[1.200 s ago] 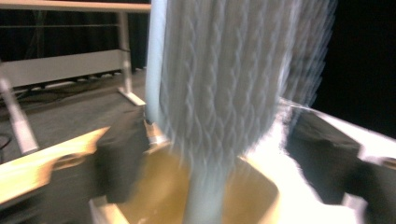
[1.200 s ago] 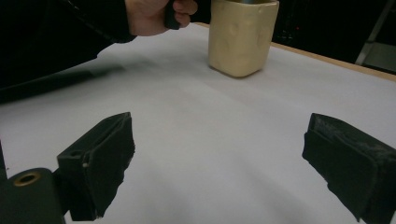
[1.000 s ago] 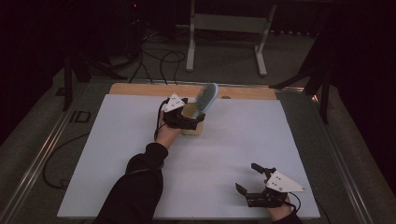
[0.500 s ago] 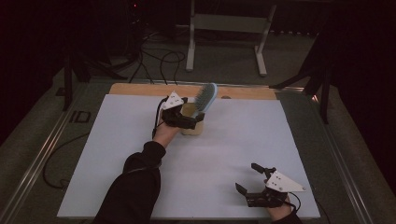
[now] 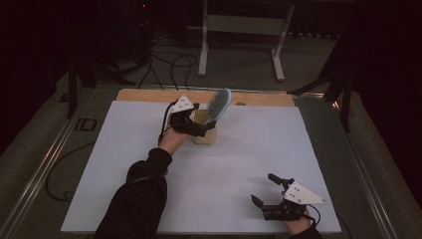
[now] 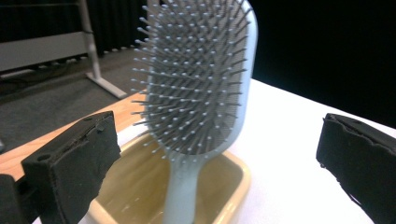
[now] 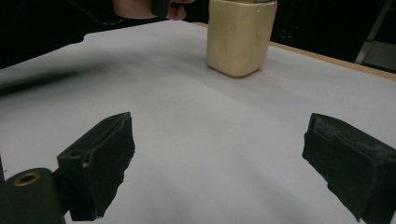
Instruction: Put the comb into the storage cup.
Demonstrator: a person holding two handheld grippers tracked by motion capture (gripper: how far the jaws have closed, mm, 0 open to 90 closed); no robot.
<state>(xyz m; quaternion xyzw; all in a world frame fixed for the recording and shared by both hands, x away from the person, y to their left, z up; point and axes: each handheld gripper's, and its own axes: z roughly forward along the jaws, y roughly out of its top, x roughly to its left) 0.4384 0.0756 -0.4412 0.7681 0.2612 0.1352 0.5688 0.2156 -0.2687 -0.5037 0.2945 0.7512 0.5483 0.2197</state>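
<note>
A pale blue hairbrush point(image 5: 219, 103) point(image 6: 196, 84) stands handle-down in a cream square cup point(image 5: 204, 135) point(image 6: 236, 179) at the far middle of the table, its bristled head leaning right. My left gripper point(image 5: 209, 127) point(image 6: 219, 149) is open at the cup. Its jaws stand wide on either side of the brush and touch nothing. My right gripper point(image 5: 263, 188) point(image 7: 219, 154) rests open near the front right edge with nothing between its jaws. From there the cup point(image 7: 238, 37) stands well ahead, with a hand behind it.
A white sheet point(image 5: 119, 149) covers the table, with a strip of wood point(image 5: 149, 94) bare along the far edge. Beyond the table stand a metal frame point(image 5: 239, 25) and loose cables point(image 5: 164, 59) on the floor.
Almost nothing differs. The left gripper has shifted only slightly at the cup, the brush still leans in it, and the right gripper has stayed put.
</note>
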